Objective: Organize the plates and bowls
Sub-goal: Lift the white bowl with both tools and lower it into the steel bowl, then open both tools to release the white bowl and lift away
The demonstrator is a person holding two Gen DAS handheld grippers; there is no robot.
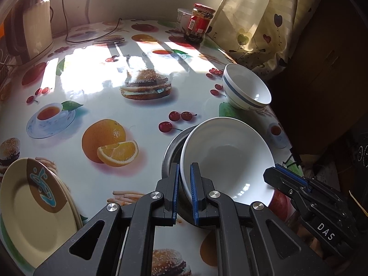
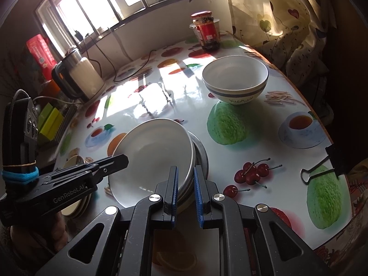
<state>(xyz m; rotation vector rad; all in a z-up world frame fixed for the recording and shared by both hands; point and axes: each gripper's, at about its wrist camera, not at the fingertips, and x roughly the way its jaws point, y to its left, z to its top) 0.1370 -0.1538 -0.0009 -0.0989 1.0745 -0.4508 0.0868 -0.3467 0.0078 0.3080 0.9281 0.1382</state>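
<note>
A plain white deep bowl [image 1: 226, 158] [image 2: 151, 154] hangs tilted just over a metal dish [image 1: 171, 154] [image 2: 201, 154] near the table's front edge. My left gripper [image 1: 185, 181] [image 2: 115, 161] is shut on the bowl's near-left rim. My right gripper [image 2: 185, 184] [image 1: 283, 177] is shut on its right rim, with the metal dish's edge close behind the pads. A white bowl with a blue band [image 1: 246, 89] [image 2: 234, 78] stands upright farther back on the right. A yellow plate with a brown and blue pattern [image 1: 34, 207] [image 2: 77, 161] lies at the front left.
The table [image 1: 96, 80] has a glossy food-print cover. A red-labelled jar [image 1: 200, 20] [image 2: 207, 30] stands at the back, a kettle [image 1: 34, 30] [image 2: 80, 78] with its cable at the back left. A binder clip [image 2: 317, 170] grips the right table edge; a curtain [image 1: 260, 18] hangs beyond.
</note>
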